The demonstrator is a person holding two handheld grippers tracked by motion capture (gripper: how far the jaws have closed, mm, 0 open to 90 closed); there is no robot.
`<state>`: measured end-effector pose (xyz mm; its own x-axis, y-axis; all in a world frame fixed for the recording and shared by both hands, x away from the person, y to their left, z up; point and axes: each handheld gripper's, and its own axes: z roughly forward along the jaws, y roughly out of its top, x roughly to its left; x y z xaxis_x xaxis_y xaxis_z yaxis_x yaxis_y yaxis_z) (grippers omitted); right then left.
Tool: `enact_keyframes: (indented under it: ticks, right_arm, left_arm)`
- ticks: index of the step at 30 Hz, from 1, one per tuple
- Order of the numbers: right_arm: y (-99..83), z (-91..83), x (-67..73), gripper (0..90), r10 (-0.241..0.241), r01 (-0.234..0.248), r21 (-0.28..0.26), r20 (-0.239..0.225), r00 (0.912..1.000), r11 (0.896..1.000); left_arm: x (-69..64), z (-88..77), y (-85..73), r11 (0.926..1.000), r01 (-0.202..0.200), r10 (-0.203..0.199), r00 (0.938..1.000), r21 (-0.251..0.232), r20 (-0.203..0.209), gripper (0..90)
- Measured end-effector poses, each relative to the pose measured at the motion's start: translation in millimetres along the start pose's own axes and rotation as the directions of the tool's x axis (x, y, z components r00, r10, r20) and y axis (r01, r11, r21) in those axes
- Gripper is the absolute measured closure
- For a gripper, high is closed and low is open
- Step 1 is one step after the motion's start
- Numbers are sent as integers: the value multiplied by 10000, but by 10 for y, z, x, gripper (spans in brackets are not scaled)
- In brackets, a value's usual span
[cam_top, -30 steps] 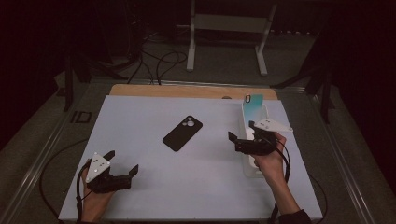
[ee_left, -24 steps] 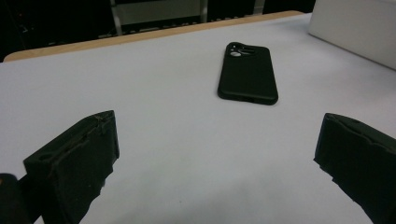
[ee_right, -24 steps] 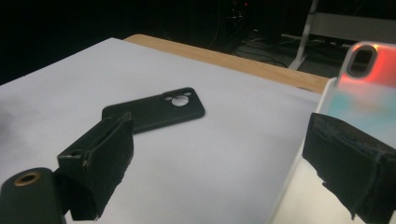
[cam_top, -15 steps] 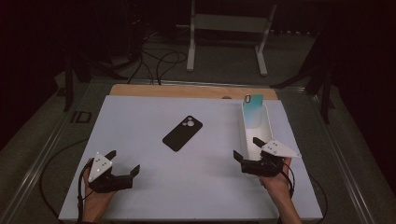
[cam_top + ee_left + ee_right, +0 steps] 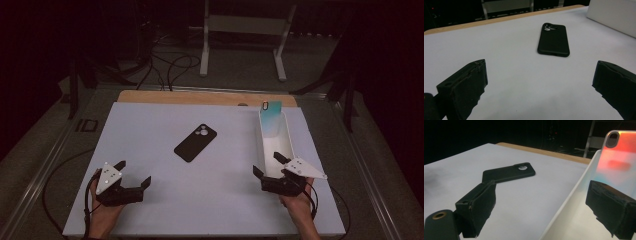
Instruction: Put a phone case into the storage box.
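Low, both hand-held grippers (image 5: 131, 174) (image 5: 266, 167) agape.

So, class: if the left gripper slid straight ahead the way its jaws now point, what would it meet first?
Probably the black phone case: it lies flat ahead of the open left gripper, slightly right of centre, with bare mat between.

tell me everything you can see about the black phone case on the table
The black phone case looks matte, maybe rubbery. It lies flat, back up, on the white mat, mid-table and skewed, its camera cutout toward the far side. Nothing touches it: both grippers sit well short of it, and the white tray lies to its right.
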<state>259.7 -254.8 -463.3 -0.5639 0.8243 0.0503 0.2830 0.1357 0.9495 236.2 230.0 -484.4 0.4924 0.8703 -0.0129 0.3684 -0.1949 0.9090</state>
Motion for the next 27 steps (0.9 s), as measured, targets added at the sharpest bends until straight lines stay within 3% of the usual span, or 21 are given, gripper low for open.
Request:
enact_keyframes:
  ticks: [10, 16, 20, 27]
  right_arm:
    - [4, -9, -9, 114, 31, -31, -37, 15, 10000, 10000]
    - [7, -18, -28, 114, 79, -79, -76, 42, 10000, 9999]
    - [14, -27, -32, 114, 122, -122, -99, 34, 9999, 9999]
    - [23, -39, -48, 114, 123, -122, -97, 69, 9999, 9999]
  left_arm:
    - [-53, 139, 221, 9995, -267, 264, 9995, 184, 176, 1]
    - [-95, 350, 358, 9982, -433, 414, 9981, 412, 461, 1]
    - [-131, 569, 515, 9953, -747, 705, 9952, 615, 685, 1]
    - [-110, 812, 675, 9934, -803, 725, 9929, 824, 941, 1]
